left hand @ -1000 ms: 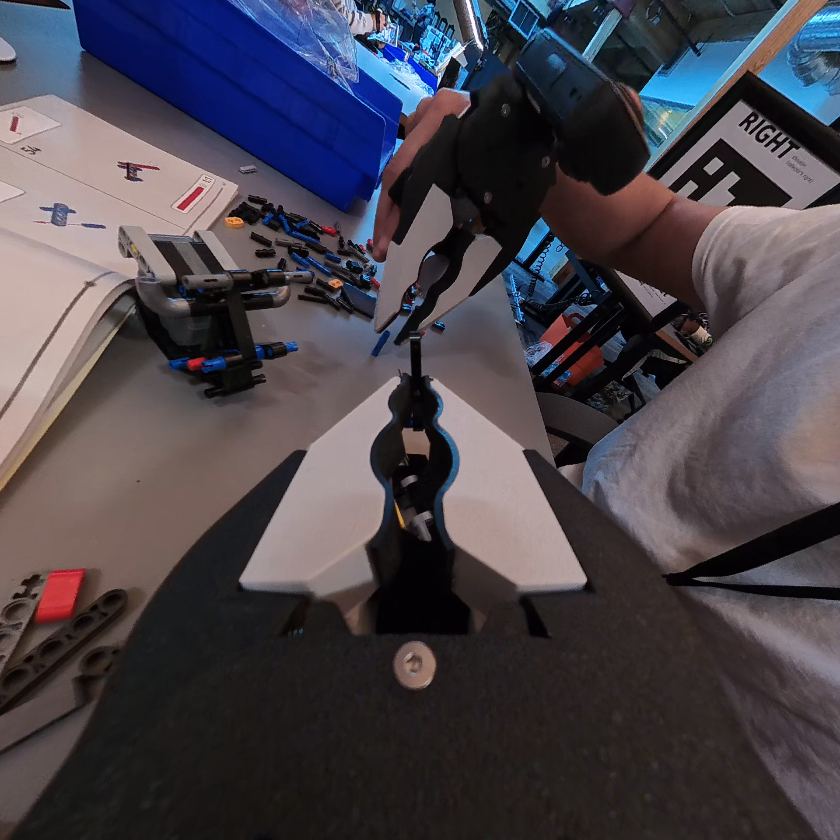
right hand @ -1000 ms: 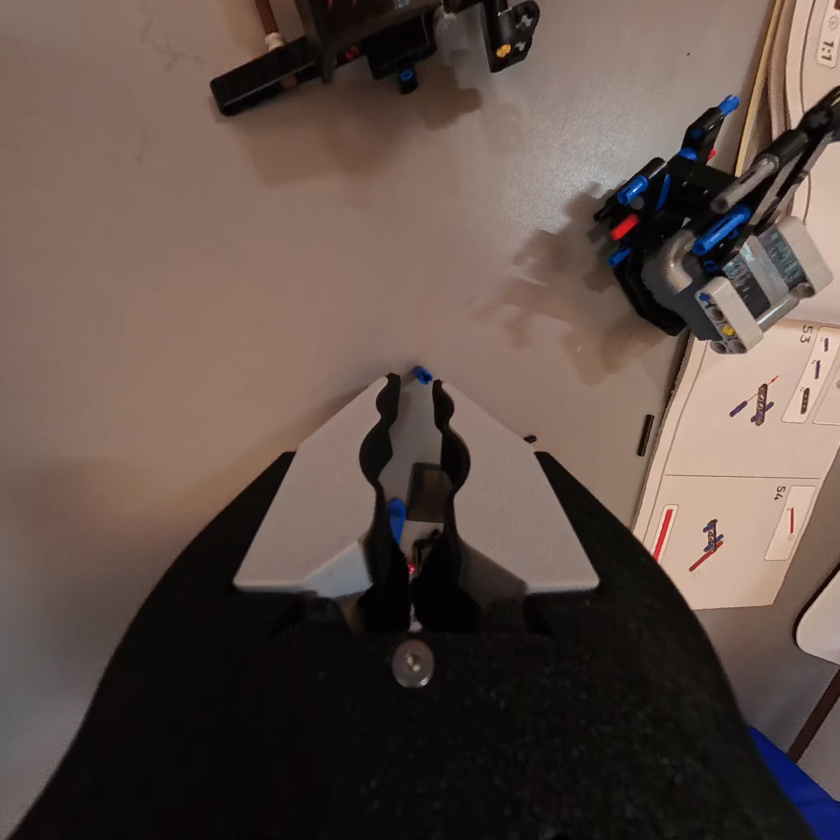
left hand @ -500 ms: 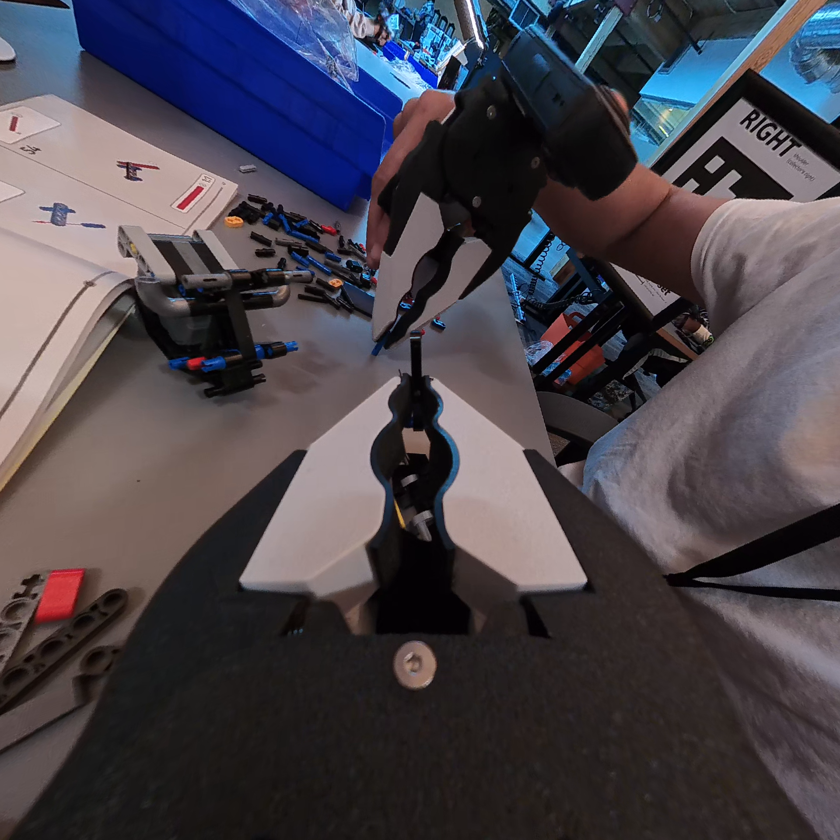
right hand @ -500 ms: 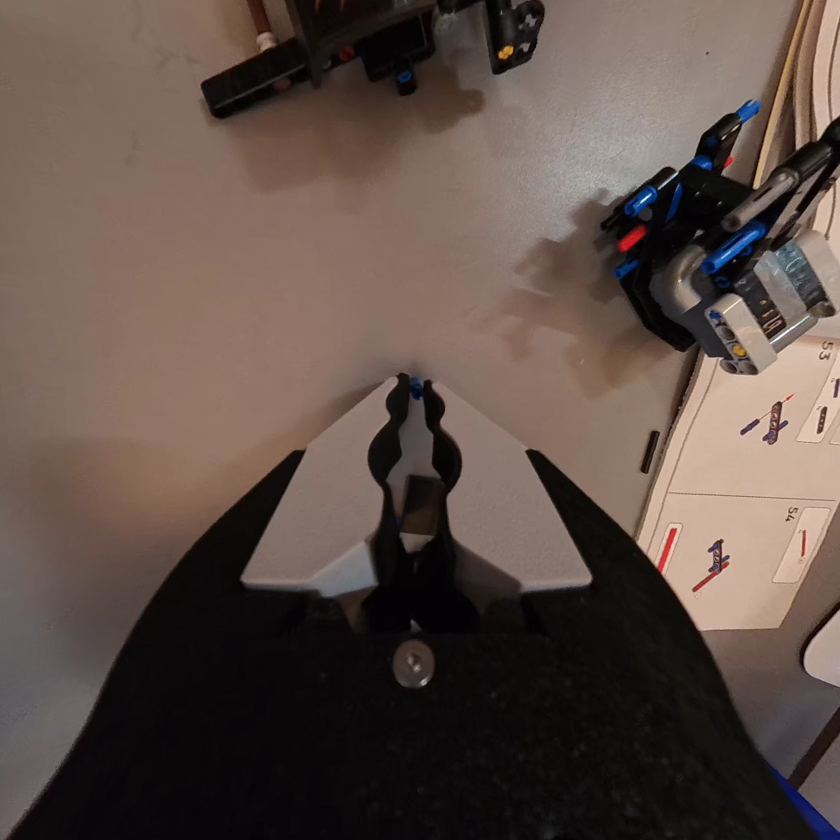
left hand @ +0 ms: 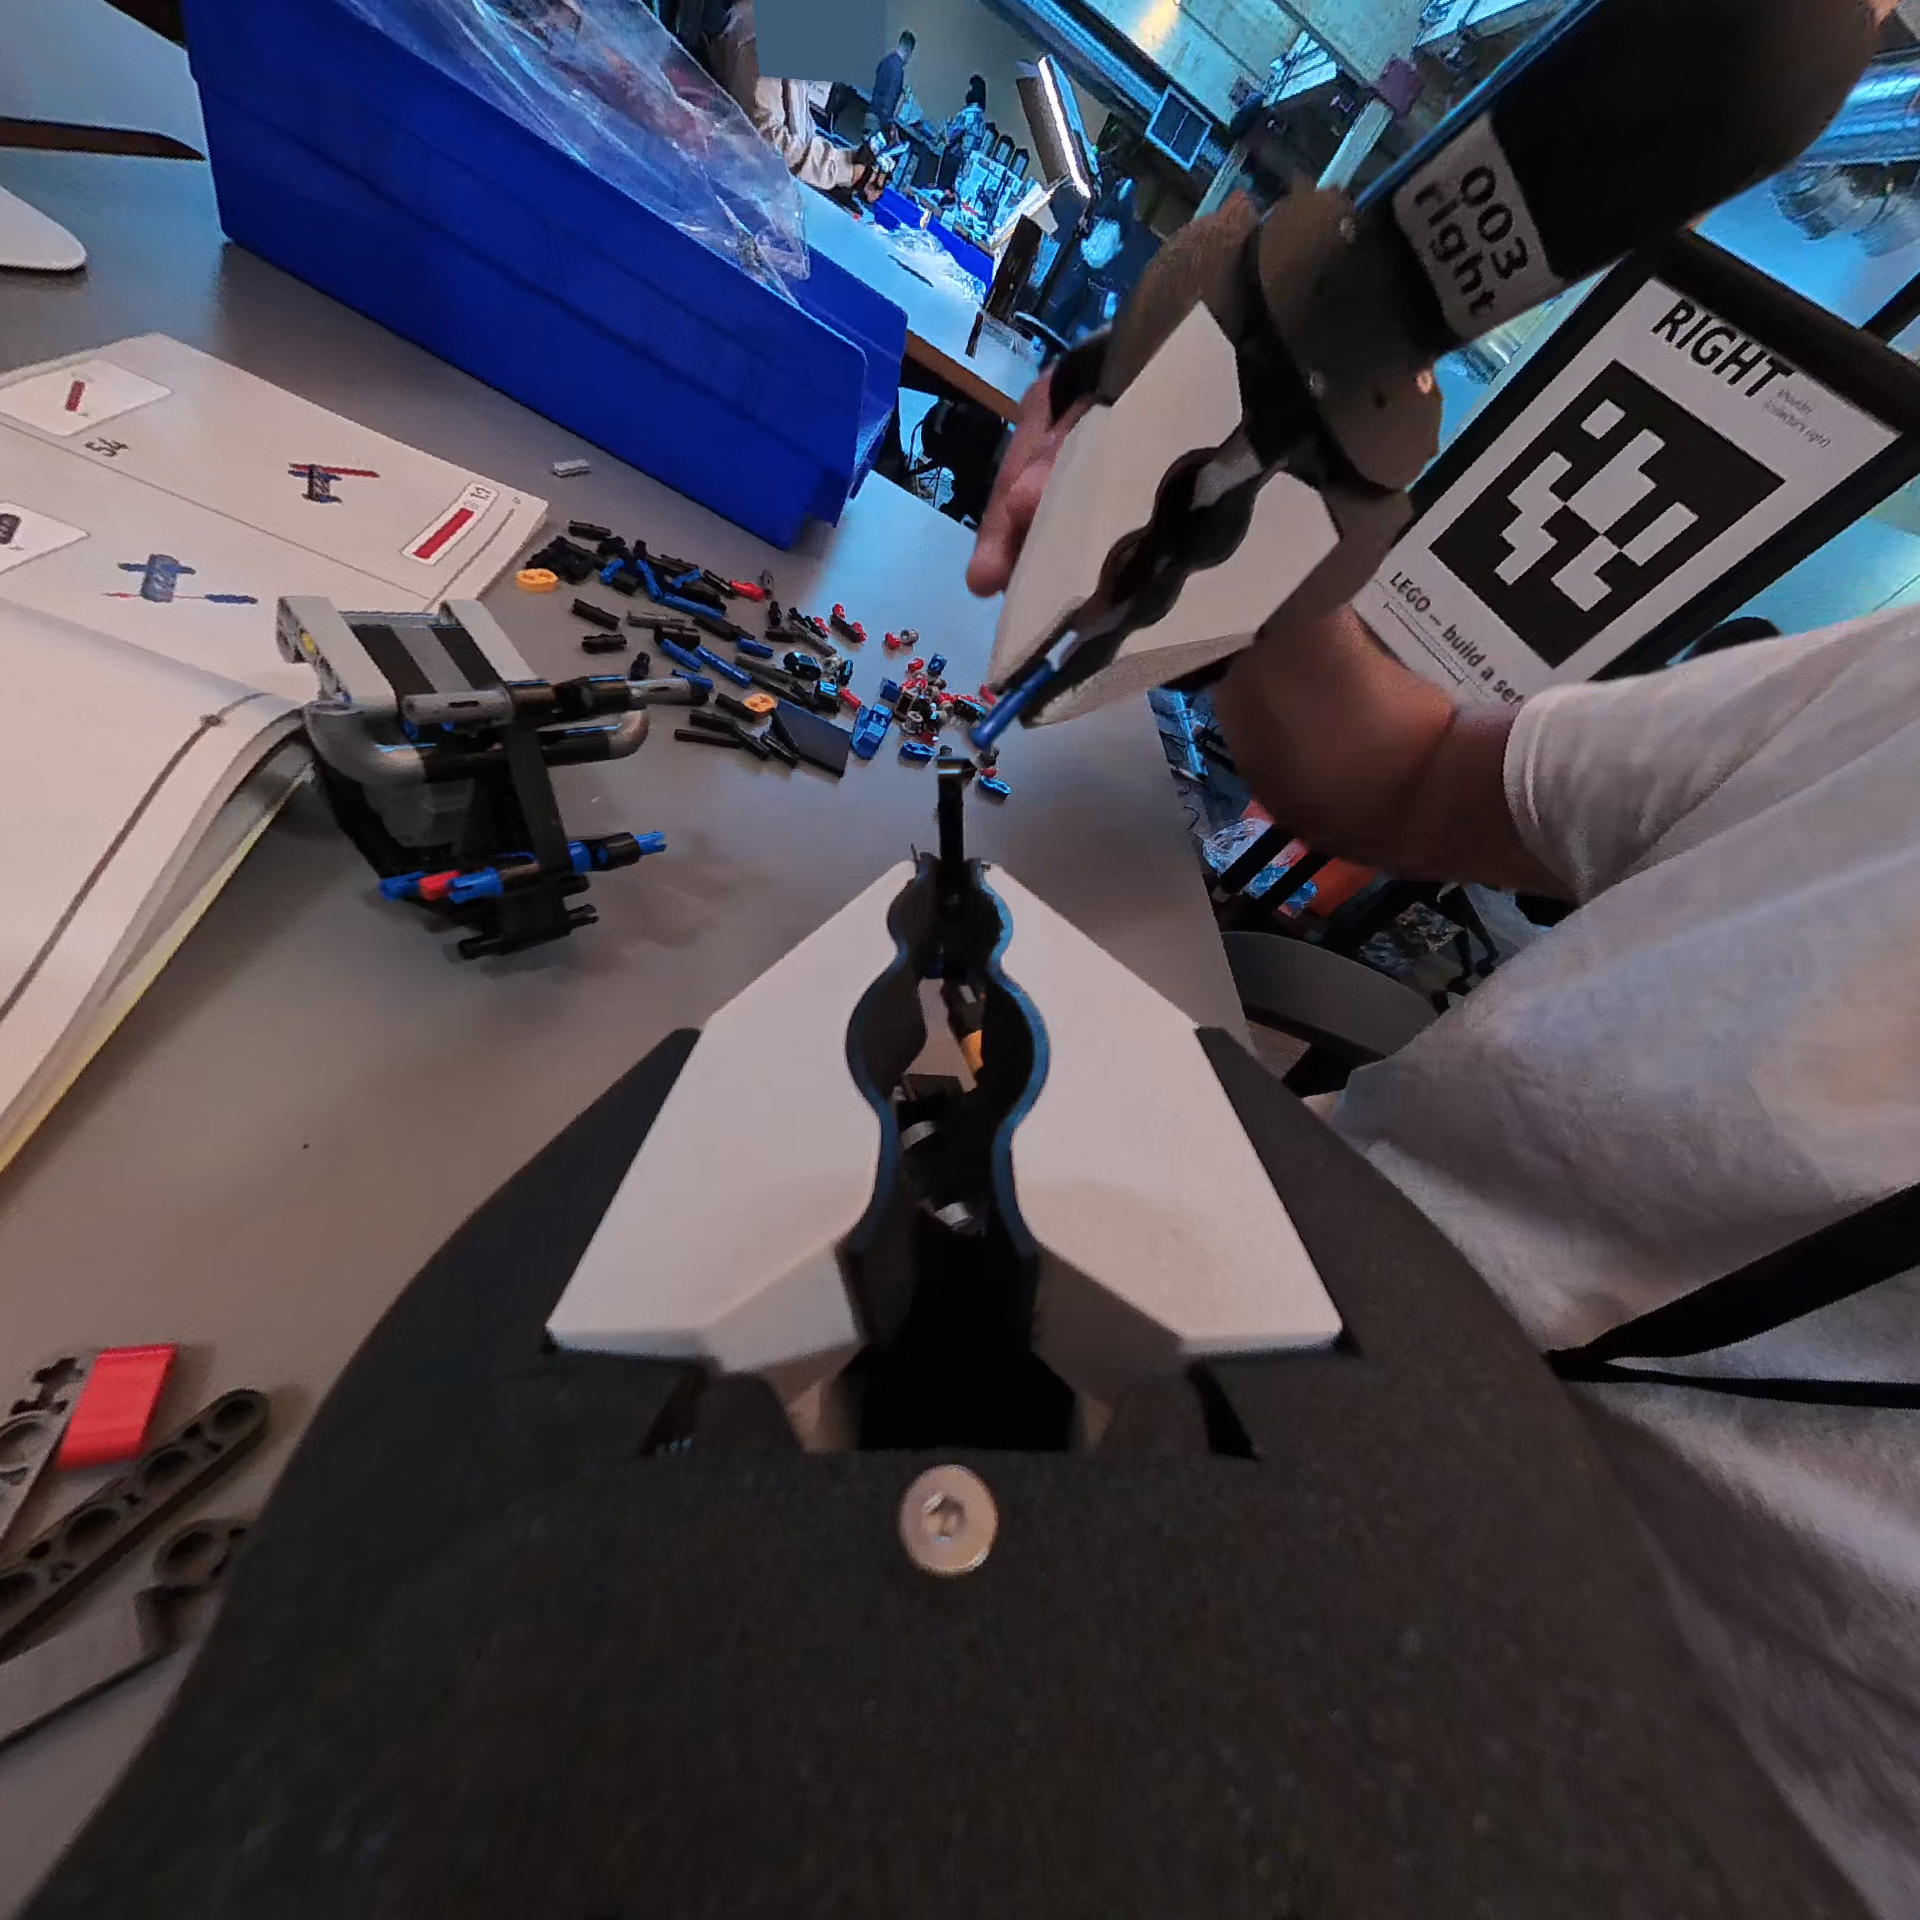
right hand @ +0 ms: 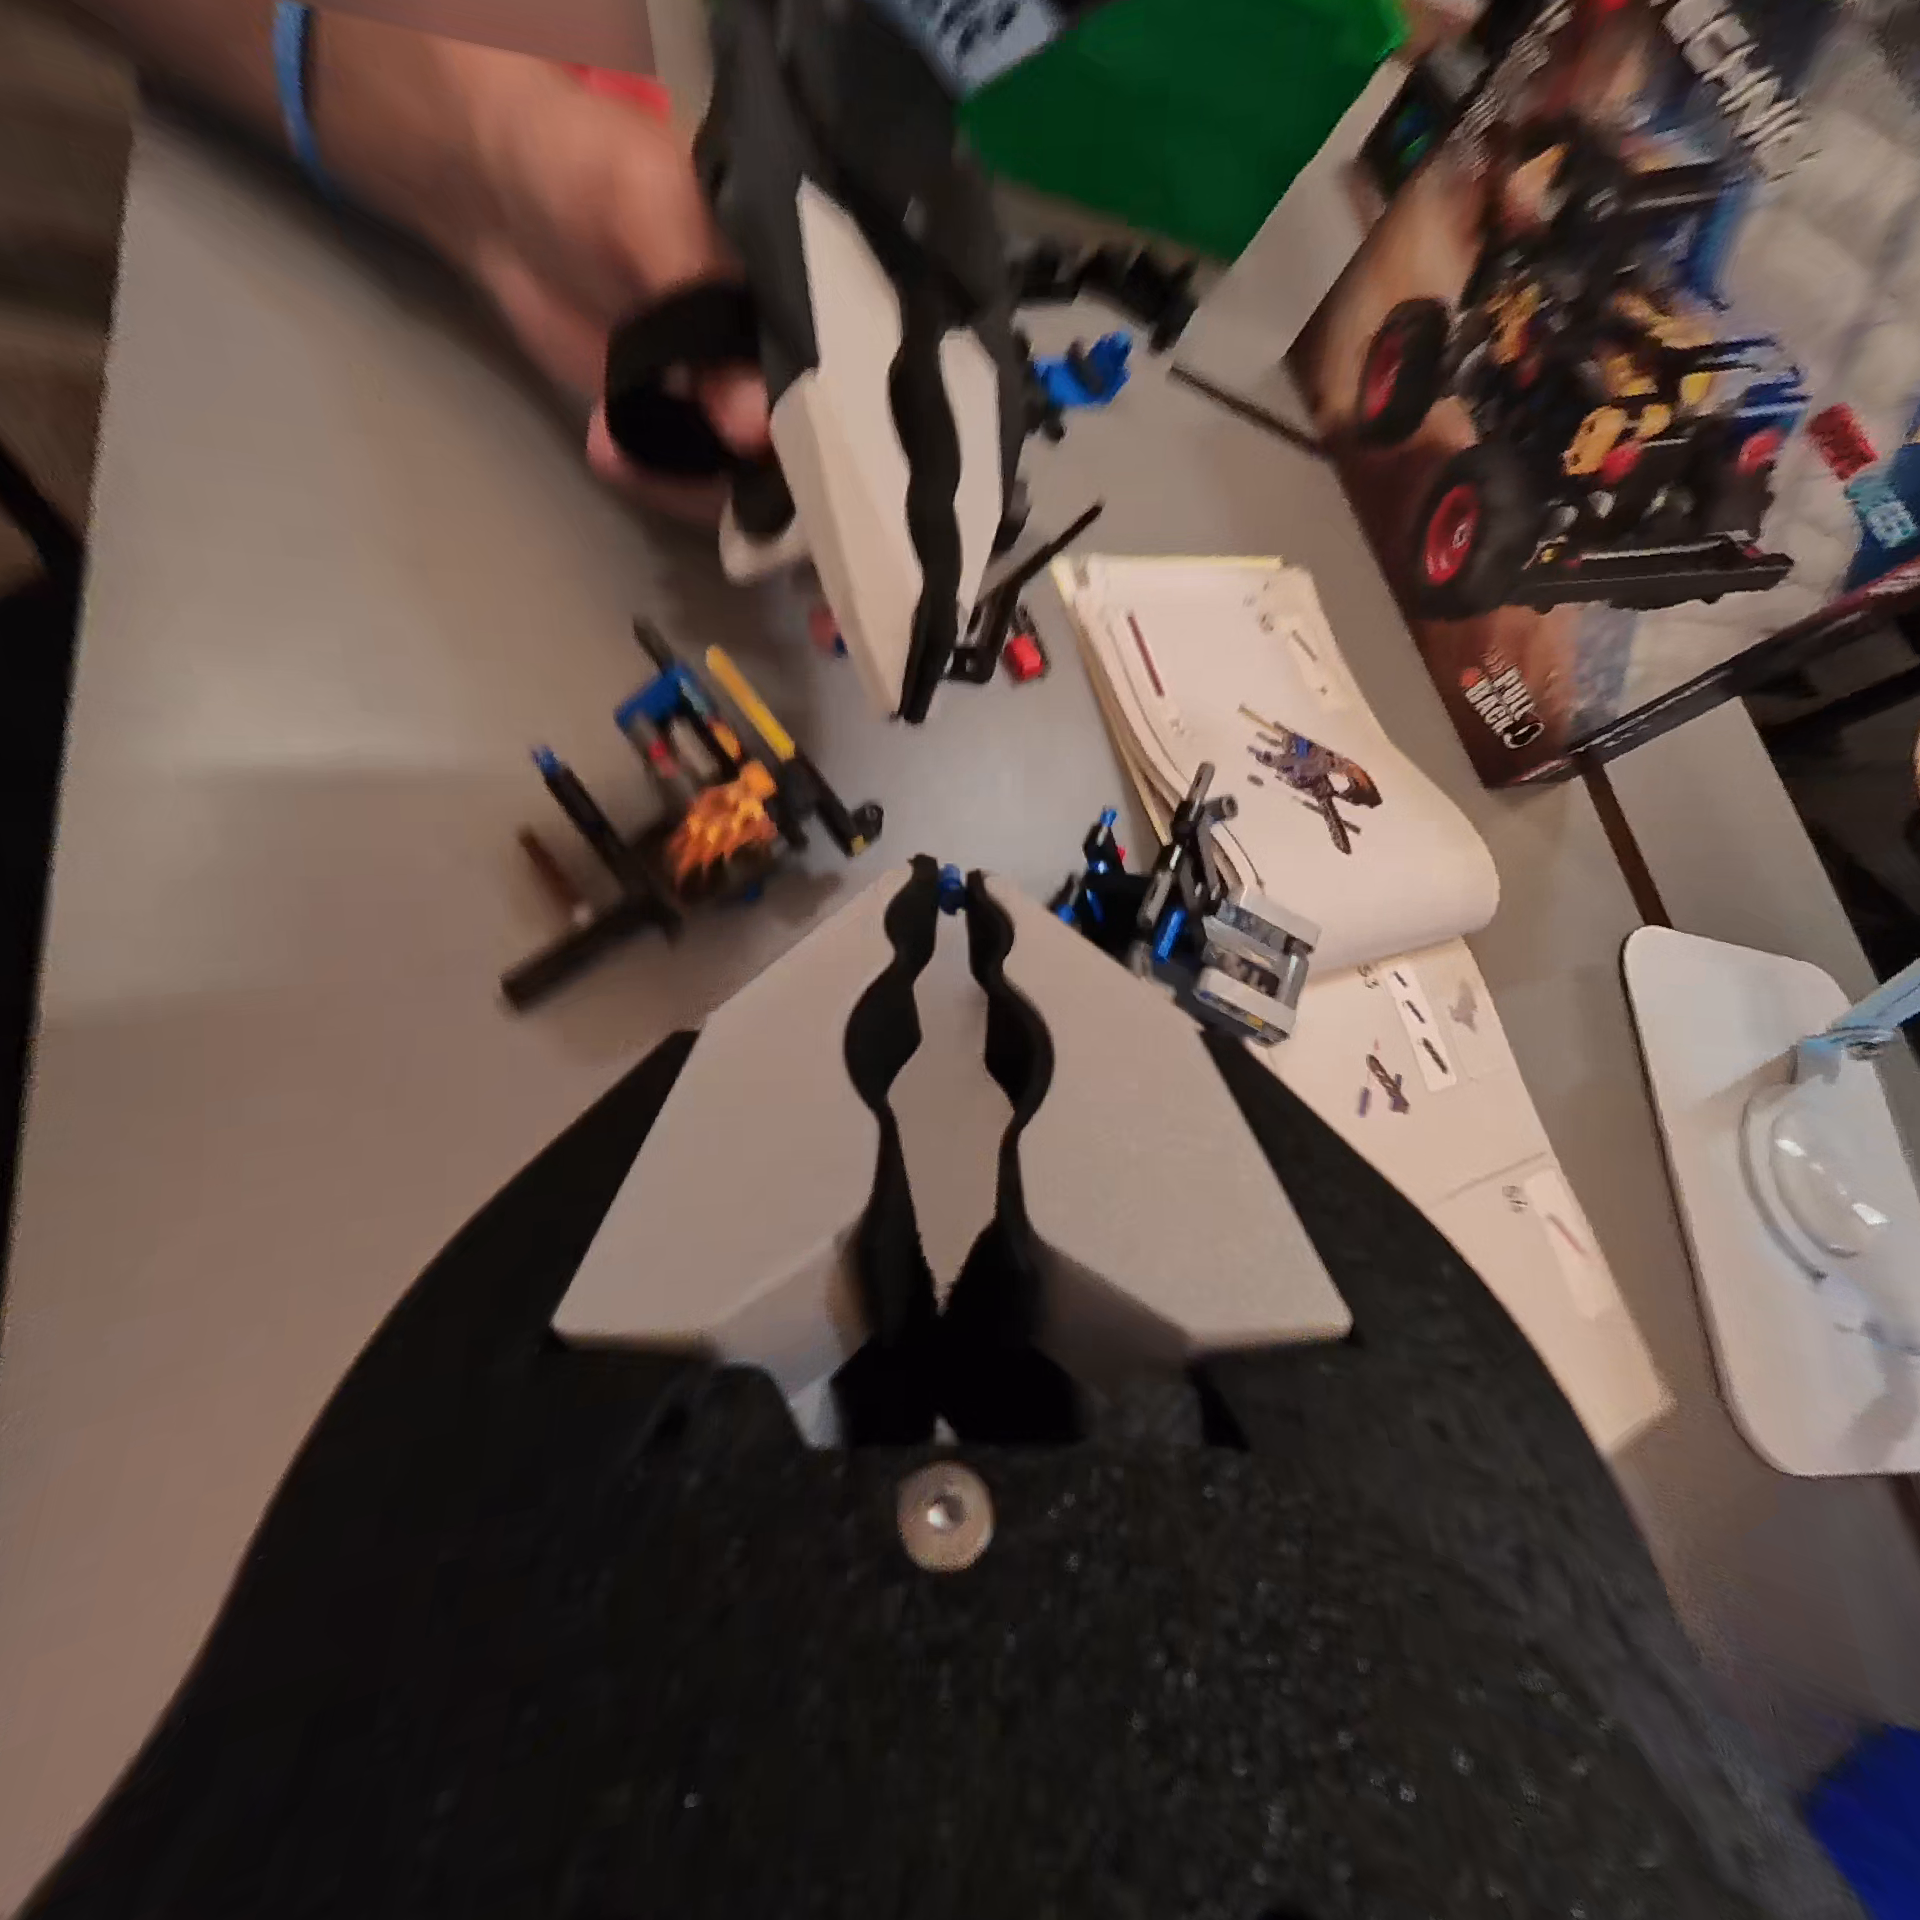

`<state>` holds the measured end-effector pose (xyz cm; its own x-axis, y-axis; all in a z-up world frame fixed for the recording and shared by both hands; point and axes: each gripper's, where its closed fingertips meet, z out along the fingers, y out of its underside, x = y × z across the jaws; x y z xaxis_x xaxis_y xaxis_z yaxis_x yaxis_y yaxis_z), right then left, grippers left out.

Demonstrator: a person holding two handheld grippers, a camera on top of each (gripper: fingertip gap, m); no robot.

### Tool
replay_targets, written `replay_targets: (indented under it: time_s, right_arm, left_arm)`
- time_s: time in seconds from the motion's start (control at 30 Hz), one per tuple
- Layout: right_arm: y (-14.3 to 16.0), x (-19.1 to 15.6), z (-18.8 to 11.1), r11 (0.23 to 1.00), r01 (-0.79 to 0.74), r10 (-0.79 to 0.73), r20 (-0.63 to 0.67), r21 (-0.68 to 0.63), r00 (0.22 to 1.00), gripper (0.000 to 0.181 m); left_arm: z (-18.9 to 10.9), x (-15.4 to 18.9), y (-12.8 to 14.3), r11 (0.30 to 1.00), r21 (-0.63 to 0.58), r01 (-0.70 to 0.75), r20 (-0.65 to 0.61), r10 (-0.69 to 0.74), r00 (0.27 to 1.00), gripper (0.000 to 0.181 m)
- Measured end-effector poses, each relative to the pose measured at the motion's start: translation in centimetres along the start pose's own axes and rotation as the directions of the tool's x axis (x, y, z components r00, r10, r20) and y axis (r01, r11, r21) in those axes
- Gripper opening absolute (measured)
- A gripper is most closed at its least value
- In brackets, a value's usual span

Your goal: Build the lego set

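My left gripper (left hand: 948, 883) is shut on a thin black Lego piece (left hand: 950, 816) that sticks out past its tips, above the grey table (left hand: 260, 1091). My right gripper (right hand: 948, 900) is shut on a small blue pin (right hand: 948, 879). In the left wrist view the right gripper (left hand: 1006, 715) hangs just above and right of the black piece, with the blue pin (left hand: 1013, 698) pointing down at it. In the right wrist view the left gripper (right hand: 914, 707) is blurred, ahead and above. A grey and black sub-assembly (left hand: 468, 748) stands to the left.
Loose small parts (left hand: 748, 665) lie before a blue bin (left hand: 520, 239). An open instruction booklet (left hand: 208, 499) is at left, black beams (left hand: 125, 1496) near me. A flame-printed sub-assembly (right hand: 707, 821), the set's box (right hand: 1610, 364) and a white stand base (right hand: 1766, 1143) show in the right wrist view. The grippers' ends are close to 5 cm from one another.
My right gripper closed on the blue pin on the table, lifted it and swung round towards the left gripper. The left gripper kept still with its black piece.
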<state>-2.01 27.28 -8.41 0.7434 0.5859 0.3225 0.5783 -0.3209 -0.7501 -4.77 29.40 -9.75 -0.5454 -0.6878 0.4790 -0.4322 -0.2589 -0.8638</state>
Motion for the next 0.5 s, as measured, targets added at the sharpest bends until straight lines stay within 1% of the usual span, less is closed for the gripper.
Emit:
replay_targets:
  time_s: [0.03, 0.07, 0.13, 0.17, 0.23, 0.27, 0.33, 0.4, 0.47, 0.5]
  right_arm:
    - [-0.6, -0.1, 0.0, 0.997, -0.059, 0.059, -0.014, 0.052, 0.998, 0.004]
    - [-1.4, 0.2, 0.0, 0.986, -0.118, 0.123, -0.039, 0.12, 0.992, 0.004]
    - [-3.3, 0.6, -0.1, 0.93, -0.243, 0.27, -0.065, 0.275, 0.961, 0.004]
    - [-4.0, 0.8, 0.0, 0.903, -0.267, 0.315, -0.097, 0.336, 0.944, 0.004]
    - [-4.0, 1.3, 0.6, 0.907, -0.238, 0.333, -0.246, 0.347, 0.91, 0.004]
    - [-4.4, 1.2, 0.9, 0.906, -0.212, 0.329, -0.294, 0.368, 0.897, 0.004]
    - [-4.6, 0.9, 2.1, 0.923, -0.182, 0.31, -0.376, 0.338, 0.874, 0.004]
    - [-4.9, 1.0, 2.2, 0.936, -0.117, 0.276, -0.485, 0.332, 0.83, 0.004]
    - [-5.4, 0.8, 2.3, 0.932, -0.11, 0.283, -0.508, 0.344, 0.813, 0.004]
    - [-5.3, 0.6, 2.6, 0.94, -0.108, 0.27, -0.512, 0.324, 0.815, 0.004]
  left_arm:
    - [0.0, 0.1, -0.1, 1.0, 0.005, -0.002, 0.001, 0.002, 1.0, 0.001]
    - [0.0, 0.1, -0.1, 1.0, 0.011, -0.003, 0.006, 0.003, 1.0, 0.001]
    - [0.0, 0.0, -0.3, 1.0, 0.026, -0.003, 0.02, 0.002, 1.0, 0.001]
    - [0.0, -0.1, -0.5, 0.999, 0.041, 0.0, 0.026, -0.001, 1.0, 0.001]
    - [-0.3, -0.1, -1.0, 0.997, 0.08, 0.015, 0.034, -0.018, 0.999, 0.002]
    - [-0.4, -0.1, -1.3, 0.994, 0.102, 0.028, 0.032, -0.031, 0.999, 0.001]
    - [-0.7, 0.1, -2.0, 0.988, 0.147, 0.05, 0.028, -0.055, 0.998, 0.001]
    - [-0.8, 0.0, -2.2, 0.986, 0.164, 0.027, 0.054, -0.037, 0.998, 0.002]
    - [-0.8, 0.1, -2.2, 0.987, 0.161, -0.006, 0.081, -0.007, 0.997, 0.001]
    - [-0.8, 0.1, -2.3, 0.986, 0.166, -0.013, 0.089, -0.002, 0.996, 0.001]
